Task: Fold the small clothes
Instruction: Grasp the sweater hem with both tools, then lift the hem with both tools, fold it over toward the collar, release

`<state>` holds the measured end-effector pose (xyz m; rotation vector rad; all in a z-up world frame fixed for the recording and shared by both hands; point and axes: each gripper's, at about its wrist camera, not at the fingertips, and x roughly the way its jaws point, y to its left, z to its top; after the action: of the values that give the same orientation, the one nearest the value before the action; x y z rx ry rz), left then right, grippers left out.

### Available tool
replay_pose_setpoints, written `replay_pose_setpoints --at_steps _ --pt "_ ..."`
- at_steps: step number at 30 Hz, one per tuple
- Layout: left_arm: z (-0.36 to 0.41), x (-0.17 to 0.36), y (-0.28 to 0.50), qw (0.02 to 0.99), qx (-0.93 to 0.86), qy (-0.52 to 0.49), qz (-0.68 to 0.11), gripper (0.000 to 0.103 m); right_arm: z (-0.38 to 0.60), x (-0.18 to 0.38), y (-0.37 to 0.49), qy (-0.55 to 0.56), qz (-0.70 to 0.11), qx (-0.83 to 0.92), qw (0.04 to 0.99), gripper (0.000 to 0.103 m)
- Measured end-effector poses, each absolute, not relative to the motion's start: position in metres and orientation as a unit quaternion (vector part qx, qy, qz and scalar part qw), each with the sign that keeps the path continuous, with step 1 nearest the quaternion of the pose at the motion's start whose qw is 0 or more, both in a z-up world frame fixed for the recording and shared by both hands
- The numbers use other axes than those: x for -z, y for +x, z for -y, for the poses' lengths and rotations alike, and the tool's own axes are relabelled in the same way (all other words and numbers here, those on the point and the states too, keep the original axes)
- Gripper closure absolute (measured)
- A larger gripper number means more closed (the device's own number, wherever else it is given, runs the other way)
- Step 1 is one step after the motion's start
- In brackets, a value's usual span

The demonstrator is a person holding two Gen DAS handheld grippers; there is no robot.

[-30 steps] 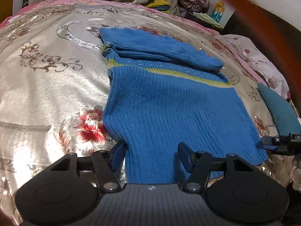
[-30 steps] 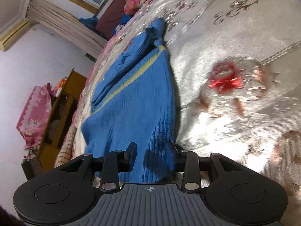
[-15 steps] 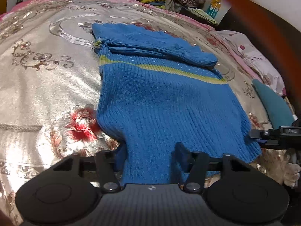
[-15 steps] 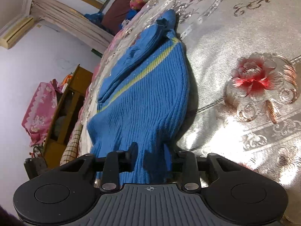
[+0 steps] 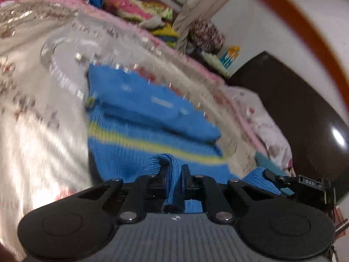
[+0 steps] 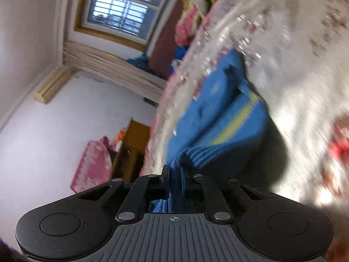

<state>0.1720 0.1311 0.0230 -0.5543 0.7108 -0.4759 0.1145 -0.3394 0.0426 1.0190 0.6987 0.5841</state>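
A blue knit sweater (image 5: 141, 135) with a yellow stripe lies on the shiny floral bedspread (image 5: 43, 120), its sleeves folded across the far part. My left gripper (image 5: 174, 168) is closing on the sweater's near hem; a fold of ribbed knit is pinched between the pads and lifted off the bed. In the right wrist view my right gripper (image 6: 174, 170) is closing on the hem's other corner, with the sweater (image 6: 229, 113) rising from the bedspread (image 6: 294, 65) towards it. The right gripper (image 5: 270, 175) also shows at the right of the left wrist view, holding that blue corner.
Pillows and folded bedding (image 5: 135, 8) are piled at the bed's far end. A teal cloth (image 5: 270, 166) lies near the bed's right edge, beside dark furniture (image 5: 294, 109). Beyond the bed stand a wooden cabinet (image 6: 133, 139), a pink bundle (image 6: 91, 166) and a barred window (image 6: 122, 6).
Both grippers went from open around the hem to pinched on it. Both have lifted and tilted up, pulling the near hem off the bed towards the far end.
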Motion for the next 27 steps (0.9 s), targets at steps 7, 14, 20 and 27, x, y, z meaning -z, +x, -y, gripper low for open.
replay_pose_setpoints --at_steps 7,14,20,27 --pt "-0.145 -0.039 0.219 0.888 0.22 -0.27 -0.3 0.088 0.339 -0.066 0.173 0.483 -0.283 -0.264 0.785 0.097" --pt "-0.149 -0.04 0.243 0.9 0.206 -0.251 -0.291 0.092 0.331 -0.08 0.213 0.415 -0.294 -0.24 0.827 0.095" --pt "-0.157 -0.017 0.222 0.888 0.201 -0.248 -0.332 0.092 0.3 -0.073 0.183 0.207 -0.371 -0.238 0.873 0.089" --pt "-0.142 -0.031 0.206 0.908 0.197 -0.148 -0.338 0.076 0.25 -0.066 0.158 0.008 -0.373 -0.27 0.888 0.064"
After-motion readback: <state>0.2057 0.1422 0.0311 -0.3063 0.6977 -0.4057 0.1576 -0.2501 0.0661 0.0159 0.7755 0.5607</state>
